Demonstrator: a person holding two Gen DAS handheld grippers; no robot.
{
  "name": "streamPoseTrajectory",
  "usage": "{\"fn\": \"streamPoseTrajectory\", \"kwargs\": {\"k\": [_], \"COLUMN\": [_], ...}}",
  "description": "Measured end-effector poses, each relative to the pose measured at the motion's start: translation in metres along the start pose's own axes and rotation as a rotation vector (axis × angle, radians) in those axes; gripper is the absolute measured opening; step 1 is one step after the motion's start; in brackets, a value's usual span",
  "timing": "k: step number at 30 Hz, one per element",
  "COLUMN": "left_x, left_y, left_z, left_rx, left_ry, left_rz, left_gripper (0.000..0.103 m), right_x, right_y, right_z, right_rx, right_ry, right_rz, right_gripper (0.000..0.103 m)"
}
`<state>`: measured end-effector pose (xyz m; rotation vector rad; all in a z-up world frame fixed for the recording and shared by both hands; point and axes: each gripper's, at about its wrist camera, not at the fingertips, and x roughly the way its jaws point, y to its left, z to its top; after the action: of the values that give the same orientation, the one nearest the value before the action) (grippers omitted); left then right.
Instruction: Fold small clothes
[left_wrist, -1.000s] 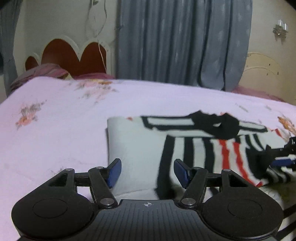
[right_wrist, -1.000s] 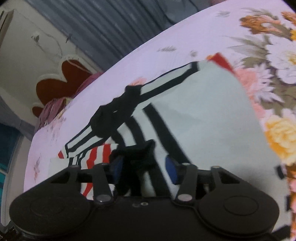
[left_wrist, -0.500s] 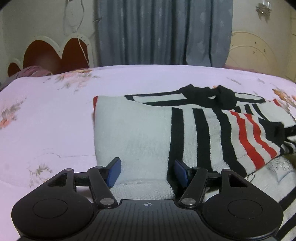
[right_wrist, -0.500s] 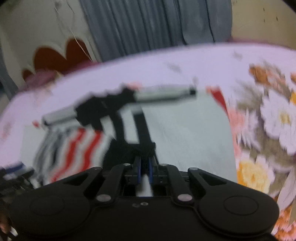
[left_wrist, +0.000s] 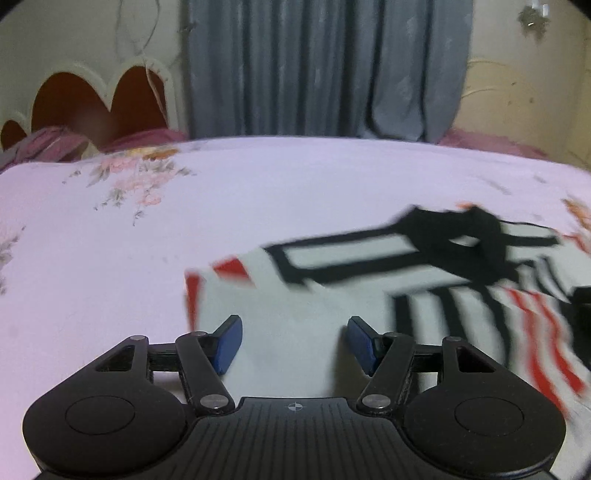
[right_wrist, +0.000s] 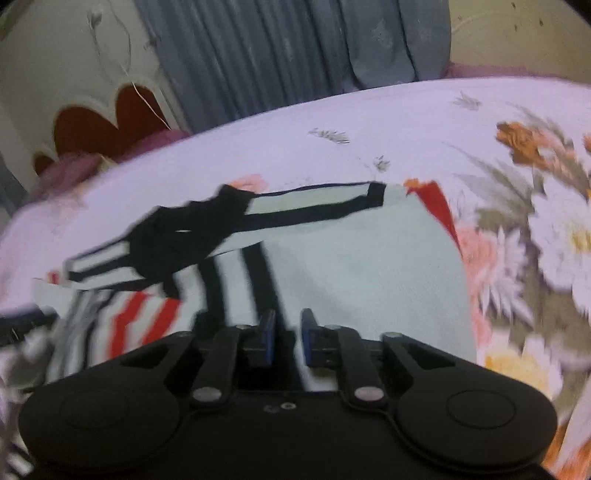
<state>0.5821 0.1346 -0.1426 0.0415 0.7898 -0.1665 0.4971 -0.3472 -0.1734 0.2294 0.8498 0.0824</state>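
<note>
Bedroom: grey curtain (left_wrist: 325, 66) at back, scalloped headboard (left_wrist: 92, 96) to one side, floral bedsheet (left_wrist: 110, 240) as work surface.

Striped sweater (left_wrist: 332, 295) lying flat on bedsheet, pale body panel nearest, black and red stripes toward one side, black-edged sleeve (right_wrist: 310, 206) folded across top. Red trim visible at far corner.

Left gripper (left_wrist: 293, 343): released, jaws wide apart, hovering over pale near edge of sweater, cloth visible between the blue pads (left_wrist: 231, 343) but not pinched. Frame blurred, hand evidently in transit.

Right gripper (right_wrist: 287, 339): jaws nearly closed, narrow gap left; black stripe and pale knit run between them. Looks clenched on a thin fold of the sweater's near edge, contact not fully clear through blur.

Step in hand, as judged: securing the near hem at two points ahead of a fold.

Notes for doing it well:
- Settle left gripper low onto hem before closing; take both layers.
- Match height of both grips to keep fold line straight.
- Lift evenly, avoid dragging sleeve out of place.
</note>
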Motion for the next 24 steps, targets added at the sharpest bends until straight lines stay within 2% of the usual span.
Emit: {"fn": "streamPoseTrajectory", "kwargs": {"k": [1, 2, 6, 7, 9, 12, 15, 17, 19, 20, 21, 23, 24], "left_x": [0.011, 0.016, 0.017, 0.006, -0.023, -0.066, -0.092, -0.098, -0.085, -0.086, -0.09, -0.112, -0.12], "left_y": [0.011, 0.016, 0.009, 0.009, 0.015, 0.016, 0.001, -0.007, -0.011, -0.018, -0.024, -0.026, -0.028], "left_z": [0.007, 0.013, 0.019, 0.019, 0.012, -0.015, -0.05, -0.07, -0.09, -0.096, -0.094, -0.091, -0.092], "left_rx": [-0.042, -0.056, 0.037, 0.033, -0.008, -0.078, -0.098, -0.109, -0.081, -0.017, 0.013, -0.01, -0.011], "left_ry": [0.03, 0.041, 0.059, 0.035, -0.04, -0.124, -0.124, -0.098, -0.002, -0.033, -0.029, -0.086, -0.098], "left_rz": [-0.044, -0.079, -0.071, -0.052, -0.061, -0.07, -0.084, -0.059, -0.062, -0.038, -0.015, -0.05, -0.042], "left_gripper": [0.072, 0.073, 0.074, 0.074, 0.074, 0.073, 0.055, 0.054, 0.053, 0.053, 0.053, 0.052, 0.052], "right_x": [0.004, 0.007, 0.01, 0.007, -0.008, -0.029, -0.041, -0.039, -0.032, -0.032, -0.032, -0.039, -0.048], "right_y": [-0.002, -0.005, -0.001, 0.001, 0.005, 0.013, 0.028, 0.034, 0.035, 0.034, 0.035, 0.042, 0.046], "right_z": [0.004, 0.008, 0.01, 0.01, 0.008, 0.003, -0.015, -0.029, -0.043, -0.044, -0.042, -0.034, -0.033], "right_rx": [0.007, 0.028, 0.008, -0.003, 0.007, 0.006, -0.06, -0.117, -0.159, -0.154, -0.148, -0.165, -0.185], "right_ry": [0.001, 0.002, 0.015, 0.013, -0.022, -0.045, -0.035, 0.004, 0.027, 0.015, 0.022, 0.016, -0.013], "right_rz": [-0.01, -0.003, -0.006, -0.012, -0.018, 0.024, 0.053, 0.041, 0.009, 0.01, 0.006, -0.016, -0.014], "right_gripper": [0.01, 0.01, 0.013, 0.018, 0.024, 0.024, 0.02, 0.02, 0.017, 0.017, 0.016, 0.015, 0.016]}}
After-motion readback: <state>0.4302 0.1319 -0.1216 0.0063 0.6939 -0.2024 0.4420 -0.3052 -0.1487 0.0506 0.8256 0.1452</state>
